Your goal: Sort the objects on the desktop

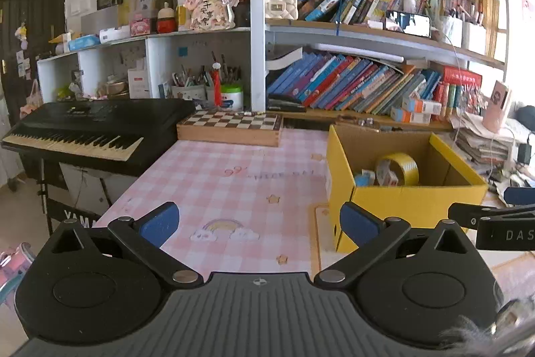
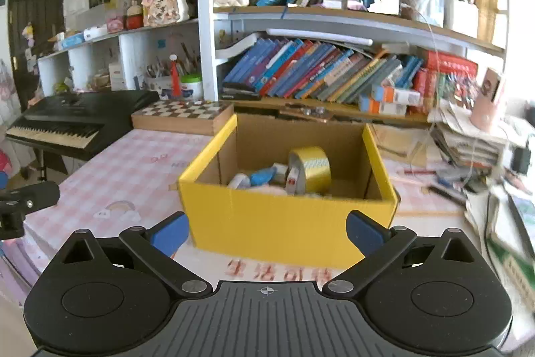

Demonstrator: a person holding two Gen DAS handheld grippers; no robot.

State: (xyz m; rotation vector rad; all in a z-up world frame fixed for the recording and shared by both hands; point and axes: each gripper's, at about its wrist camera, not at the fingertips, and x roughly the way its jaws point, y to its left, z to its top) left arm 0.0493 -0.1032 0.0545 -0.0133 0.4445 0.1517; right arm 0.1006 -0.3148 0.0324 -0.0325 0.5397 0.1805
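Now both tools are empty. The left gripper (image 1: 259,225) has its 2 blue pads spread wide, with only the pink checked tablecloth (image 1: 214,179) showing between them. The right gripper (image 2: 265,231) also stands wide apart and holds nothing; it faces the front wall of the yellow box (image 2: 287,223), which is near but not touched.

The box stands toward the right side of the desk, its back wall close to the bookshelf (image 1: 351,116) at the rear edge. Inside it lie a roll of yellow tape (image 2: 311,169), a blue thing (image 2: 262,178) and some small white pieces that I cannot name, because the picture is blurred there. So several things seem already sorted. The chessboard (image 1: 230,126) sits at the rear edge, left of the box, and the left half of the cloth is bare. At the right edge of the desk there are pens and papers (image 2: 444,189) in a loose heap; these are perhaps the next things to sort.

I judge the step in hand to be going for the next object. To do it well, keep the jaws wide until the pads stand on both sides of 1 single item, come down on it from above, and close only then. A thin pen should be taken across its length, near the middle, so it does not swing. The other tool should stay clear of the box rim.
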